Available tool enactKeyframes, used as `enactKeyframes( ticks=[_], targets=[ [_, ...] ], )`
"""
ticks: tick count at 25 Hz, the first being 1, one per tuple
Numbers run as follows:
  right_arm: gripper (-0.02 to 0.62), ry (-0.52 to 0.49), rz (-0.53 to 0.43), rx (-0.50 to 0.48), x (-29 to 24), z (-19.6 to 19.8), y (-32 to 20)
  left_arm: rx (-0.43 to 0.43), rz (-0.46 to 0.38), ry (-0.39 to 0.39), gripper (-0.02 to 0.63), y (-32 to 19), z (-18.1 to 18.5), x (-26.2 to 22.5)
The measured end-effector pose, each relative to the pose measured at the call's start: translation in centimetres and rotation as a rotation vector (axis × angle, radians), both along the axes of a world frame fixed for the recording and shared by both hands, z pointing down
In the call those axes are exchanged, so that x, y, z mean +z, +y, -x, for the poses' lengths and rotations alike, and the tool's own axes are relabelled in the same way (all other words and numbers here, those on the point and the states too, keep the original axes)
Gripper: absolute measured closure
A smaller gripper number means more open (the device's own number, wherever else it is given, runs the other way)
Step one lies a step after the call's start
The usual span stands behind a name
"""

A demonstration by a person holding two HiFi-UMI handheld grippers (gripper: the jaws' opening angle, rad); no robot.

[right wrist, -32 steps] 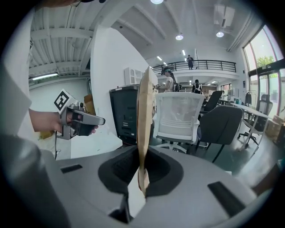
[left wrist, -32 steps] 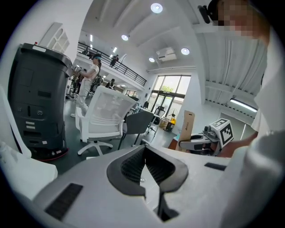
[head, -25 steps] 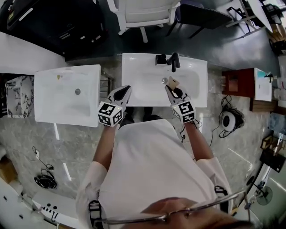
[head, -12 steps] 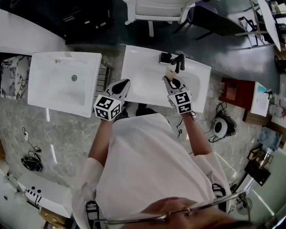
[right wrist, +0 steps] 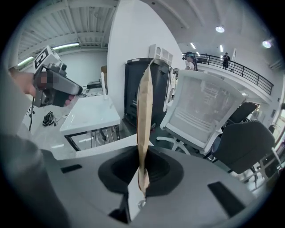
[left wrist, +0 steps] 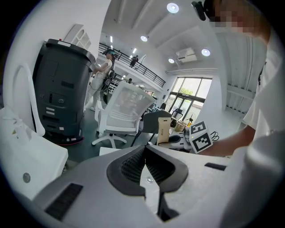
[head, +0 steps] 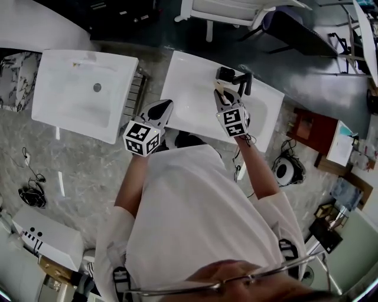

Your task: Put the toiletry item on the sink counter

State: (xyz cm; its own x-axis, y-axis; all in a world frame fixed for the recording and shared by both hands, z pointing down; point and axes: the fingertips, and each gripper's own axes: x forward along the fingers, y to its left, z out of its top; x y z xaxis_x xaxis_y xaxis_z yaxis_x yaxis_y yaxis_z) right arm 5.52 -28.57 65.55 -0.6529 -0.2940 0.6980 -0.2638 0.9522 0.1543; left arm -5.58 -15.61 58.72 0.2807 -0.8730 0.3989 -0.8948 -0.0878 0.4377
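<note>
The toiletry item is a flat tan packet (right wrist: 144, 116), held upright and edge-on, with my right gripper (right wrist: 141, 178) shut on its lower end. In the head view that right gripper (head: 223, 97) is over the back of the white sink counter (head: 189, 82), close to the black faucet (head: 242, 79), and the packet (head: 220, 88) sticks out past its tips. My left gripper (head: 159, 112) hovers at the counter's front left edge. Its jaws (left wrist: 144, 162) are shut with nothing between them. The left gripper view also shows the packet (left wrist: 164, 130) standing up.
A second white basin (head: 82, 97) stands to the left. A white office chair (head: 230, 12) and a dark chair are behind the counter. A red-brown cabinet (head: 313, 127) and coiled cables (head: 289, 168) lie to the right. A black machine (left wrist: 58, 93) stands at the far left.
My right gripper has carried the packet from over the basin toward the faucet at the back of the counter. The left gripper has stayed by the front edge.
</note>
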Motion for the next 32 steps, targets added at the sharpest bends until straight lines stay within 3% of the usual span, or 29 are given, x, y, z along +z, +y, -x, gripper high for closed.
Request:
enactKeyframes(
  ticks=[25, 32],
  targets=[
    [0.561, 0.353, -0.174, -0.147, 12.3, 7.4, -4.0, -0.078, 0.044, 0.057, 0.601, 0.9, 1.6, 3.2],
    [0.561, 0.493, -0.307, -0.274, 16.0, 8.9, -4.5, -0.085, 0.058, 0.069, 0.601, 1.4, 1.8, 4.0]
  ],
)
